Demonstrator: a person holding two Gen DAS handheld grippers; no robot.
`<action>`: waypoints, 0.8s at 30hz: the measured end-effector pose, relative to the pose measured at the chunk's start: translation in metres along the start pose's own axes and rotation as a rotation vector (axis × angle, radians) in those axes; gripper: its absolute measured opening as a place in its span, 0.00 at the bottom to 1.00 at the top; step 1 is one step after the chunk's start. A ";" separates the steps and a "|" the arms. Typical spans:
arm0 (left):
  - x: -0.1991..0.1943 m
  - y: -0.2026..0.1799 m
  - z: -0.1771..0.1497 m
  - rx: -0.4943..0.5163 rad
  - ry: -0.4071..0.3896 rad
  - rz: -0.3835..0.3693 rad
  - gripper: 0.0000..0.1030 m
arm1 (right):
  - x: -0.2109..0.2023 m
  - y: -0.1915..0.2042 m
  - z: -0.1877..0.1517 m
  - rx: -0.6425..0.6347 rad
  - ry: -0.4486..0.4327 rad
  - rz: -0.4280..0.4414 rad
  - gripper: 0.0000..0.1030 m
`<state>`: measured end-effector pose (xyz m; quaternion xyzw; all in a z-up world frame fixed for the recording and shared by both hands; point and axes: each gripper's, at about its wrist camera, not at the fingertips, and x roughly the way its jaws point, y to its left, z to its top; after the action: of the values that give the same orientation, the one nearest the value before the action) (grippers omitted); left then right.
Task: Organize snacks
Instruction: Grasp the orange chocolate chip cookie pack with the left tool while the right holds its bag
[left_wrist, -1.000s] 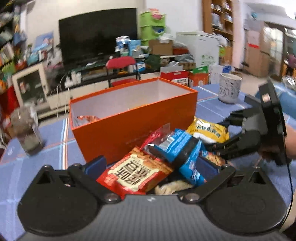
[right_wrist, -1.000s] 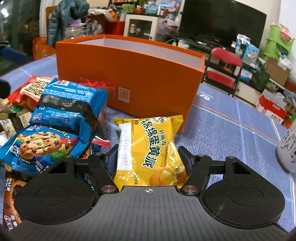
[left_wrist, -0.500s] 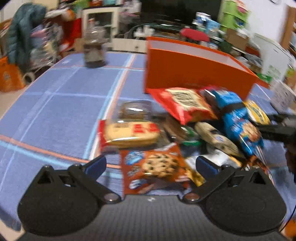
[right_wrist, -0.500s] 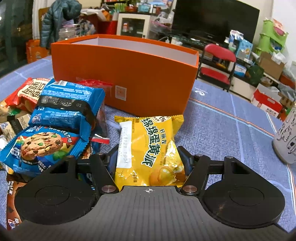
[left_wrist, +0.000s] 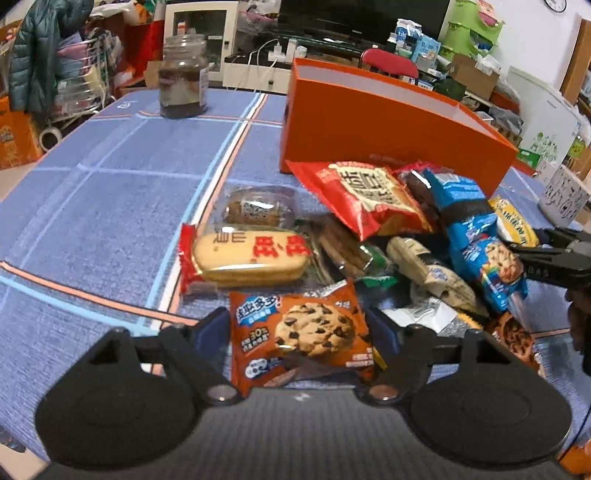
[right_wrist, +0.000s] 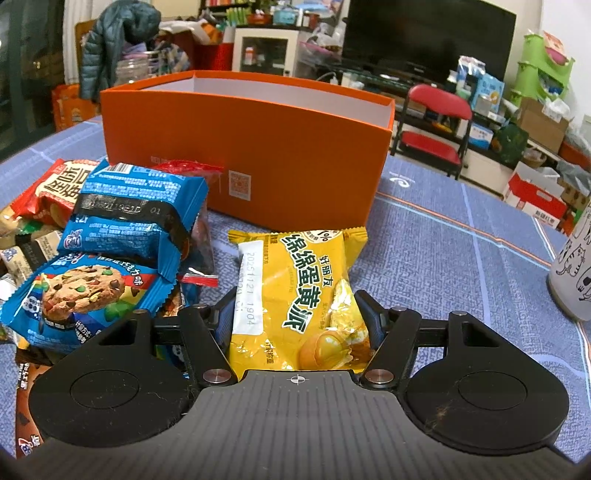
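tabletop (left_wrist: 92, 192): blue cloth with pale and orange stripes, its near-left edge curves away in the left wrist view; wide bare stretch left of the snack pile, another bare stretch right of the yellow packet in the right wrist view
orange box (right_wrist: 251, 147): open top, white inside, stands at the far side of the pile; red snack bag (left_wrist: 365, 195) lies right at its front wall, whether touching cannot be told
jar (left_wrist: 183, 75): dark contents, far left, well apart from the pile
mug (right_wrist: 572, 266): white with cat drawings, at the right edge, well apart from the yellow packet
snack pile: blue cookie packets (right_wrist: 122, 236) stacked and tilted just left of the yellow packet; long biscuit pack (left_wrist: 247, 254) on the pile's left fringe, flat on the cloth
left tool (left_wrist: 299, 332): fingers spread wide, one on each side of the brown chocolate-chip cookie packet (left_wrist: 299, 332); packet lies flat on the tabletop at the near end of the pile, small gaps show at both fingers, not pinched
right tool (right_wrist: 299, 321): fingers close against both long edges of the yellow egg-yolk pie packet (right_wrist: 299, 295), pinching its near half; far end of the packet points at the box front, short of it; whether the packet rests on the cloth or is lifted cannot be told
right tool from the left wrist view: black fingers at the far right by the yellow packet
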<state>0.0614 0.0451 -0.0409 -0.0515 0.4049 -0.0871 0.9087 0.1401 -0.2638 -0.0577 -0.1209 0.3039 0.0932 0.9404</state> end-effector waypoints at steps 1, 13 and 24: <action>0.002 0.001 0.000 -0.008 0.003 -0.003 0.75 | 0.000 0.000 0.000 0.002 0.000 0.001 0.52; 0.003 -0.003 0.000 0.019 0.007 -0.001 0.68 | 0.002 -0.003 -0.001 0.038 0.015 0.025 0.39; -0.008 -0.002 0.004 0.037 -0.018 -0.008 0.60 | -0.001 0.001 -0.001 0.014 0.012 0.010 0.34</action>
<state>0.0589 0.0449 -0.0321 -0.0371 0.3949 -0.0975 0.9128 0.1383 -0.2635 -0.0579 -0.1132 0.3106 0.0950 0.9390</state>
